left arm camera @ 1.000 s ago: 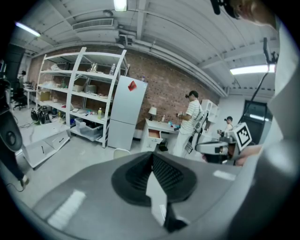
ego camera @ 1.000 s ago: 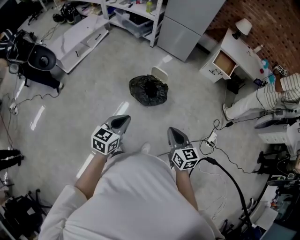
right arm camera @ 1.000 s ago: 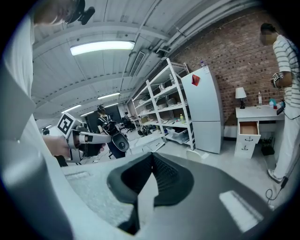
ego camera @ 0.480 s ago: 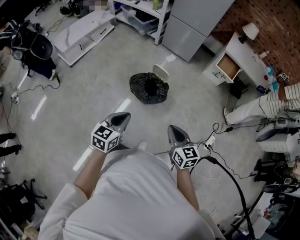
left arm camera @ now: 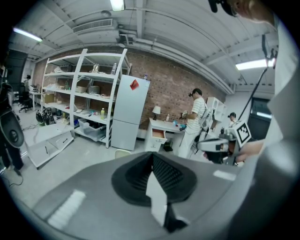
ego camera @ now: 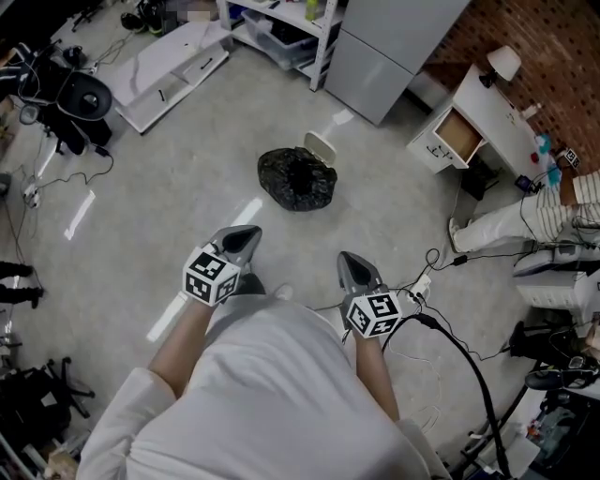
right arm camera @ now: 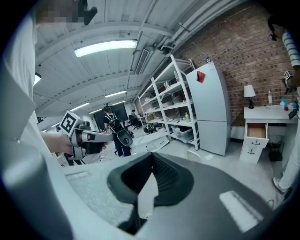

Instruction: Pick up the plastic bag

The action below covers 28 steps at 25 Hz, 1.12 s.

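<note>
The black plastic bag (ego camera: 298, 178) lies crumpled on the grey floor (ego camera: 178, 216), well ahead of both pairs of fingers and roughly midway between them. The left gripper (ego camera: 247, 233) has its jaws pressed together with nothing in them. The right gripper (ego camera: 350, 260) is likewise closed and empty.

The floor (ego camera: 169, 169) is pale grey. White shelving (ego camera: 277, 28) and a fridge (ego camera: 394, 42) stand against the far brick wall (ego camera: 553, 37), under strip lights (right arm camera: 105, 47).

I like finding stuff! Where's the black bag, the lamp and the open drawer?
black bag (ego camera: 297, 178), head view, crumpled middle.
lamp (ego camera: 506, 62), head view, white shade.
open drawer (ego camera: 458, 134), head view, brown inside.
</note>
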{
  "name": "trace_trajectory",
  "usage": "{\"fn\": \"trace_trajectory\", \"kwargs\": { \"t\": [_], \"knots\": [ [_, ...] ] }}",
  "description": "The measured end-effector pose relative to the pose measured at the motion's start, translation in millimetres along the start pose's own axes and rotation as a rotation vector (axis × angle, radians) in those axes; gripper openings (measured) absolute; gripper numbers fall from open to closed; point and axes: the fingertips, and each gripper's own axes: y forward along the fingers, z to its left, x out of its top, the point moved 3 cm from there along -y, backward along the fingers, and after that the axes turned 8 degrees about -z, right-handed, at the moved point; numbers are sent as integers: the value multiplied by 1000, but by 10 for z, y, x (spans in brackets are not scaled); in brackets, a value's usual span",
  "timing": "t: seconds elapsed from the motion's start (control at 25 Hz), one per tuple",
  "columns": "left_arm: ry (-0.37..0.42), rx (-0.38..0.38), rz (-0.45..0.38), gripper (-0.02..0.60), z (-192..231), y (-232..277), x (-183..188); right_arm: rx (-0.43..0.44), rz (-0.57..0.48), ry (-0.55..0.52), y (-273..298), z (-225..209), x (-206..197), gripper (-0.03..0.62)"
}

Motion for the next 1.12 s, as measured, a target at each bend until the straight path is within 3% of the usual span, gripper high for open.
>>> {"fn": "trace_trajectory", "kwargs": {
  "t": [0.2,0.4,1.12],
  "knots": [
    [12,-9,10,3,233,147,79,1,5,2,218,-50,20,2],
    [46,-28,14,3,553,418,221,-51,3,17,492,-254,77,2],
    [123,-148,121,3,2305,1304,641,-214,50,65,2100,-692,362,2]
  ]
}}
